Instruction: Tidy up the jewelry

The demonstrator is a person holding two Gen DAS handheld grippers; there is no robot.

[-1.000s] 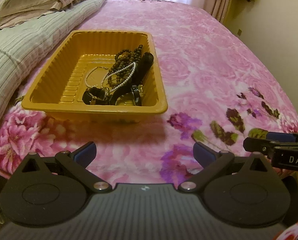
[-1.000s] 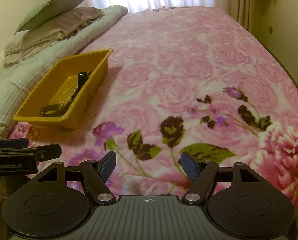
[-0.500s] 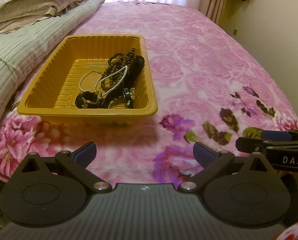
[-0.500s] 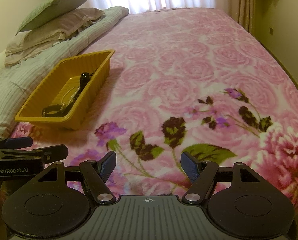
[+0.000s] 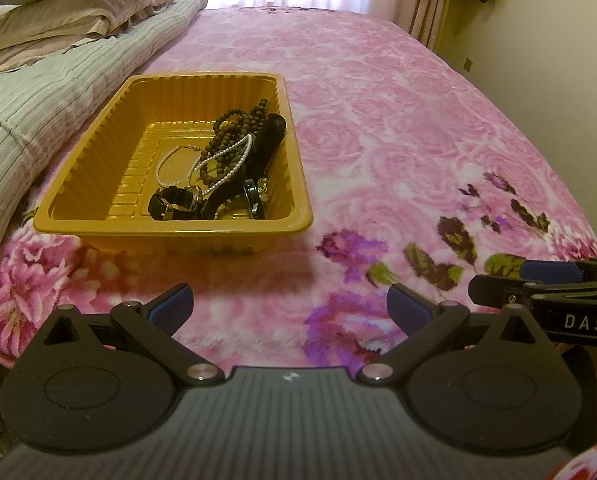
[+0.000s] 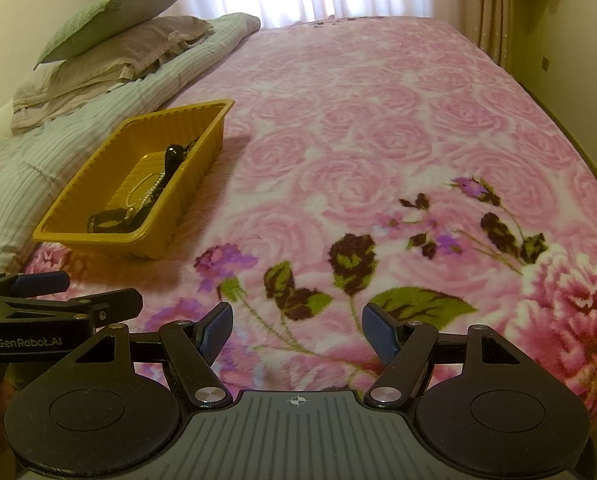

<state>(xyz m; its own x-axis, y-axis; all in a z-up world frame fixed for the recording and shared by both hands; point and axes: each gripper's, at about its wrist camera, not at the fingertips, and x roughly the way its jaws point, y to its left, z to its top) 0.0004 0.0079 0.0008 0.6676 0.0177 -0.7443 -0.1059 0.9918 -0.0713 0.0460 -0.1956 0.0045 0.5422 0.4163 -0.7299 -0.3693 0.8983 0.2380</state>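
Since the earlier frames the yellow tray (image 5: 98,222) sits slightly further left and lower in the left wrist view, and slightly higher and further right in the right wrist view; its contents lie the same way in it. Both grippers keep the same spread.

Tray: yellow-orange plastic, rectangular, ribbed walls, flat rolled rim. It rests on the pink rose-patterned blanket (image 5: 398,128), just beside the striped green quilt (image 5: 38,100) with stacked pillows (image 6: 110,40) on it.

Jewelry, all inside the tray, crowded toward the wall away from the quilt:
- Dark brown bead necklace (image 5: 234,128), looped, partly leaning up on that wall.
- White pearl strand (image 5: 234,160) draped across the brown beads.
- Thin pale chain (image 5: 166,164) flat on the tray floor, on the quilt side of the beads.
- Long black curved piece (image 5: 268,140) lying along the wall under the beads; what it is I cannot tell.
- Black wristwatch (image 5: 174,204) at the tray's near end, strap curled.
- Black ring-shaped item (image 5: 254,198) beside the watch, with a small pale bit next to it; too small to name.

Left gripper (image 5: 288,304): jaws spread wide, blue pads apart, nothing between them, over the blanket on the near side of the tray.
Right gripper (image 6: 297,330): jaws spread, nothing between them, over the blanket's leaf print, well apart from the tray. Each gripper shows side-on at the edge of the other's view.
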